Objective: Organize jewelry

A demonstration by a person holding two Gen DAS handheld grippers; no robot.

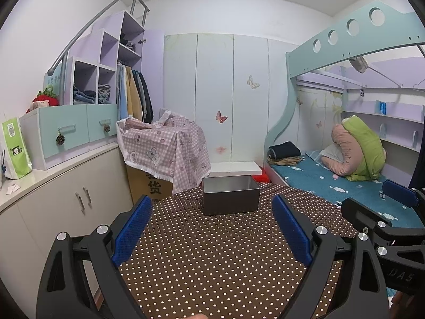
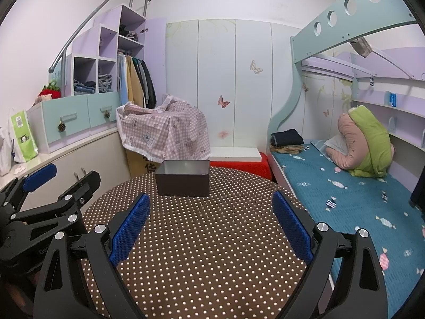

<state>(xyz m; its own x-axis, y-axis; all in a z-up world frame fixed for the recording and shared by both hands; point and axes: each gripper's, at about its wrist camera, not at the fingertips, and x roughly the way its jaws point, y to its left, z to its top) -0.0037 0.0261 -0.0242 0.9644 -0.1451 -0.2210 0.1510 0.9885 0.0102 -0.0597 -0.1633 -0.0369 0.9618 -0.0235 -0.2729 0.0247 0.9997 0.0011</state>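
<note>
In the lower part of the left wrist view, the left gripper [image 1: 212, 228] is being held with its blue pads [image 1: 131, 230] spread wide apart and nothing between them, above a brown dotted table [image 1: 212, 265]. At the lower right edge of that frame, part of the right gripper [image 1: 382, 212] is being shown, just beside the left one. In the right wrist view, the right gripper [image 2: 211, 226] is likewise being held wide apart and empty in the lower half of the frame, with the left gripper [image 2: 47, 183] being seen at the lower left.

Farther back, at the middle of both frames, a dark box [image 1: 231, 195] with a pale metal inside is being shown standing upright near the table's far edge, well apart from both grippers; its contents cannot be told. No jewelry is being made out on the table.

Beyond the table, a pink checked cloth [image 1: 164, 146] is being shown draped left of centre, and a bed [image 2: 345, 194] with a teal cover is being seen at the right.
</note>
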